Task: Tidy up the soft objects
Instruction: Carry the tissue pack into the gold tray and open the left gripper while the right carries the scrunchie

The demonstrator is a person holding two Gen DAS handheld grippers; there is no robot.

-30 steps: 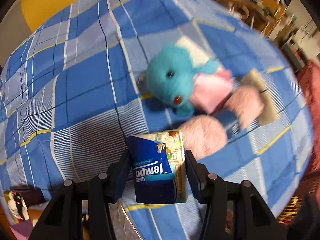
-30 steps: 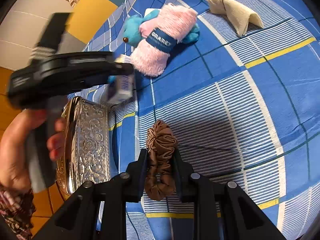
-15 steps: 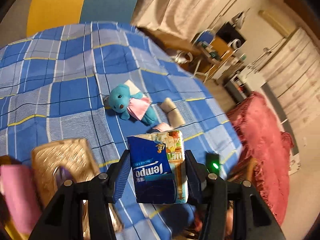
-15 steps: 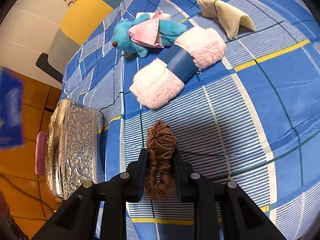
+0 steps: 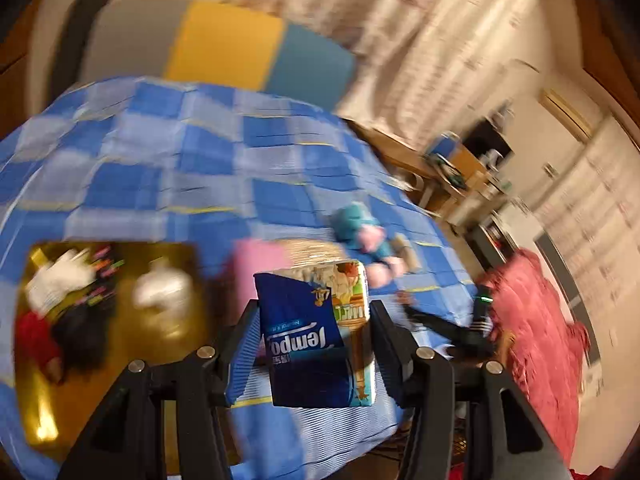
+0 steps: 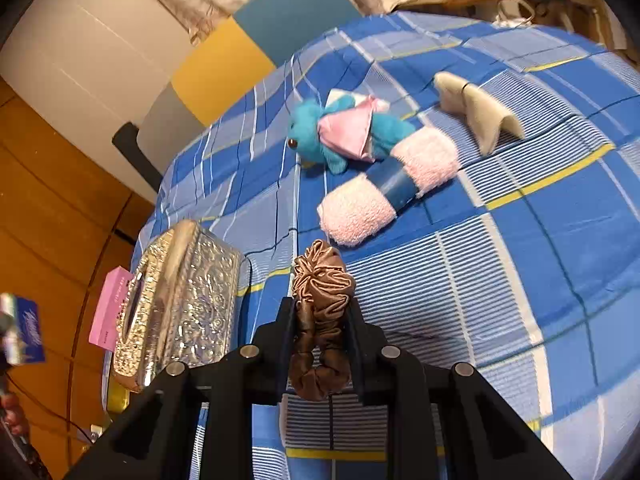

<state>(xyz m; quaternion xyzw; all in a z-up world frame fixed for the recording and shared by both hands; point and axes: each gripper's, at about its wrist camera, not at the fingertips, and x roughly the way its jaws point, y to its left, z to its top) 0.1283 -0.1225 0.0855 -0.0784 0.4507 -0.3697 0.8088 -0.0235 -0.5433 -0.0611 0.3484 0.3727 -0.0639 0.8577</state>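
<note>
Left wrist view, left to right, heavily motion-blurred:
- Golden box point(image 5: 108, 320), open, beside the bed edge; white, red and dark items inside, too smeared to name.
- Left gripper point(image 5: 316, 332), fingers pressed on a Tempo tissue pack point(image 5: 316, 336), held in the air above the blue checked bedspread point(image 5: 160, 168).
- Blue plush toy point(image 5: 358, 226), far across the bed.

Right wrist view, left to right:
- Tissue pack, again, at the frame's left edge.
- Pink box point(image 6: 110, 308), just beside the silver embossed tissue box point(image 6: 180, 304) at the bedspread's edge.
- Right gripper point(image 6: 322, 320), fingers pinching a brown satin scrunchie point(image 6: 322, 316), which bulges above and below them.
- Plush toy touching a pink rolled towel point(image 6: 384, 188) with a blue band.
- Beige folded cloth point(image 6: 476, 108), apart, far right.

Risks, judged:
- The slick wrapper could slide out of the pads during a fast swing towards the golden box.
- The blur suggests quick motion; a release mistimed could drop the pack outside the box.
- Scrunchie satin is slippery and held only at one side; it may creep free.
</note>
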